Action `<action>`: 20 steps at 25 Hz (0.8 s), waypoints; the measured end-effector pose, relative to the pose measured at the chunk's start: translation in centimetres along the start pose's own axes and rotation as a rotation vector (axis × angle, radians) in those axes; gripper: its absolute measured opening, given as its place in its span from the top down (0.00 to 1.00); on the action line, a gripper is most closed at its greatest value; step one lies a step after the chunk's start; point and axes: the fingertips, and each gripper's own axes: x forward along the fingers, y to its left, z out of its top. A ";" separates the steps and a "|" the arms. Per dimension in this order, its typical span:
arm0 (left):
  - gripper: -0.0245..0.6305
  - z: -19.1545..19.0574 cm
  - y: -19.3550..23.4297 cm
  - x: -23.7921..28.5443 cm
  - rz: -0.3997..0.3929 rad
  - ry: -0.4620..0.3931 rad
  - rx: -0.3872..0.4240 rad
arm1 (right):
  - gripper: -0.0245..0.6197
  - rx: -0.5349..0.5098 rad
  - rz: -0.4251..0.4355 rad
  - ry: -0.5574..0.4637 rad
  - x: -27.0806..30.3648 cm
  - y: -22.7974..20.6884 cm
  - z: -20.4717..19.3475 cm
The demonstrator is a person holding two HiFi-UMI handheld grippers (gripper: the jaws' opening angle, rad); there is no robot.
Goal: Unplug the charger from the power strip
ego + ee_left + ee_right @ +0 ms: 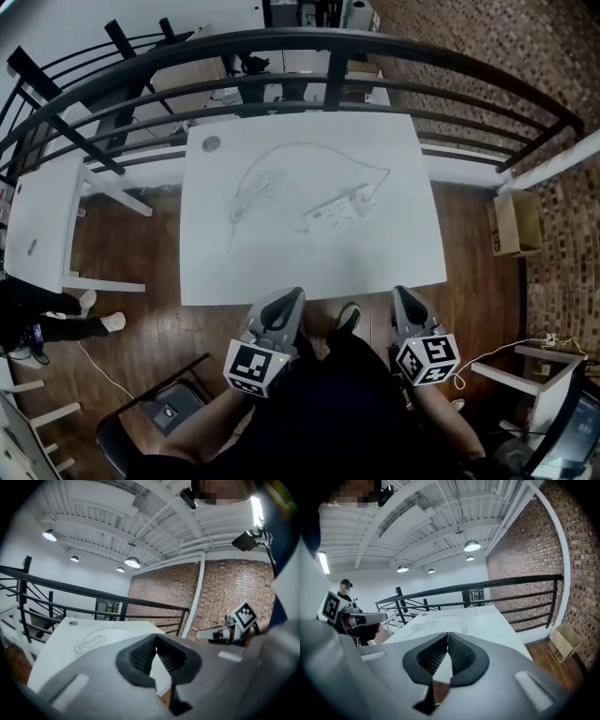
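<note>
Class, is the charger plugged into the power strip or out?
Plugged in: the charger stands on the right end of the power strip.

White table (281, 272) on wood floor (131, 239), black railing (375, 39) behind, brick wall (469, 37), pendant lamps (472, 545) overhead

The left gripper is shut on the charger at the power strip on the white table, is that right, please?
Not quite: the left gripper is shut on nothing, short of the white table, apart from the charger at the power strip. The left gripper view shows its empty jaws together.
</note>
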 end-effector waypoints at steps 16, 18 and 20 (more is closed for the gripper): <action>0.92 0.7 1.4 9.5 0.241 0.029 0.109 | 0.94 -0.080 0.259 0.116 11.7 -3.9 0.4; 0.85 -0.2 1.9 10.5 0.218 0.065 0.086 | 0.91 -0.078 0.262 0.149 12.9 -4.0 -0.4; 0.81 -1.4 2.6 11.6 0.195 0.112 0.077 | 0.86 -0.084 0.243 0.176 14.3 -4.3 -1.0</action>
